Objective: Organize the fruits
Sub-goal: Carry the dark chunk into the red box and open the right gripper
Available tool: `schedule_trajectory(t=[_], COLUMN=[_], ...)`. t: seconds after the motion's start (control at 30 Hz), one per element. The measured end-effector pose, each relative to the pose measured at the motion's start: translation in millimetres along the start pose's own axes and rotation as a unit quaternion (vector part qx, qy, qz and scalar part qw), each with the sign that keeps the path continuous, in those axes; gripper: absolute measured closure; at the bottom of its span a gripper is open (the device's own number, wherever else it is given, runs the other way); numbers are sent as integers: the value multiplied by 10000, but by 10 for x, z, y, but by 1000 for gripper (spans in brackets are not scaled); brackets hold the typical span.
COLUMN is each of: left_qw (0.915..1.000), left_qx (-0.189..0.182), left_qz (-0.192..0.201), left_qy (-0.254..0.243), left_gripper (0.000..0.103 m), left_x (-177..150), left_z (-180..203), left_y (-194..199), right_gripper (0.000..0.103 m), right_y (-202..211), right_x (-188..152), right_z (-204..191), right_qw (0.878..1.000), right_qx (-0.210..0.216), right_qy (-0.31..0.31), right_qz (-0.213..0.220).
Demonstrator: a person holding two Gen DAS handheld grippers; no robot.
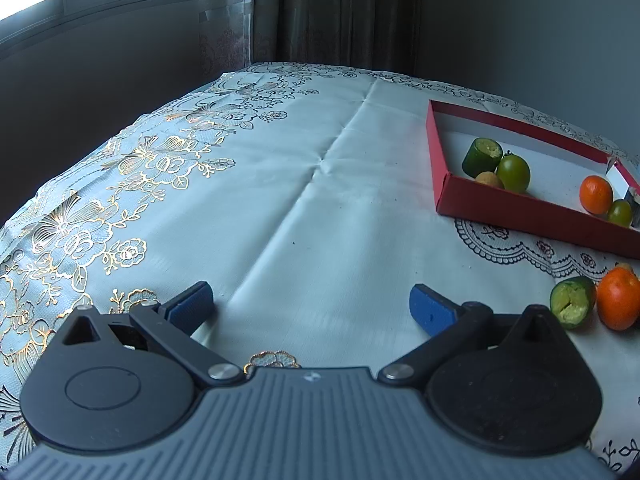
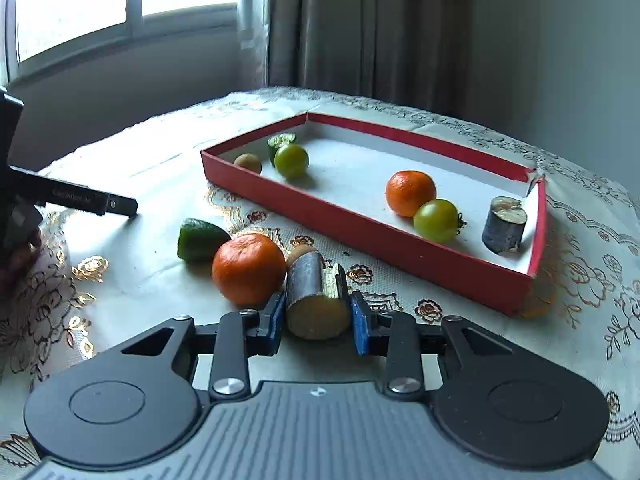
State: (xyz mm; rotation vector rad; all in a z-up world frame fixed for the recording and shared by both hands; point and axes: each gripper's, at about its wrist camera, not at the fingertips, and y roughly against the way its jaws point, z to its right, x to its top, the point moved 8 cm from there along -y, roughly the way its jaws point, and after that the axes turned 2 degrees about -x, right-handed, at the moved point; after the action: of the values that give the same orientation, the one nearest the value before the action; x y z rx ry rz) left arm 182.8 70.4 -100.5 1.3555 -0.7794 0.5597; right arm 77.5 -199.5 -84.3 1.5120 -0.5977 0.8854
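Note:
In the right wrist view my right gripper is shut on a grey-skinned cut piece with a yellow cut face, lying on the cloth. An orange touches it on the left, with a green cut piece behind. The red tray holds an orange, a green tomato, a grey piece, another green tomato, a brown fruit and a green piece. My left gripper stands open over bare cloth; the loose orange and green piece lie to its right.
A floral tablecloth covers the table, whose far edge meets curtains and a window. The other gripper's black finger shows at the left of the right wrist view. The red tray sits at the right in the left wrist view.

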Motion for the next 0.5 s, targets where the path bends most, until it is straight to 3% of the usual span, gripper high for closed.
schedule_trajectory(t=[0.5], left_qw=[10000], left_qx=[-7], left_qz=[5], left_qy=[8], left_gripper=[0], left_x=[0], left_z=[0], left_y=[2], right_gripper=[71], right_y=[204], right_x=[53], right_z=[86], right_qw=[9977], right_qx=[-351], right_qy=[-502], right_qz=[297])
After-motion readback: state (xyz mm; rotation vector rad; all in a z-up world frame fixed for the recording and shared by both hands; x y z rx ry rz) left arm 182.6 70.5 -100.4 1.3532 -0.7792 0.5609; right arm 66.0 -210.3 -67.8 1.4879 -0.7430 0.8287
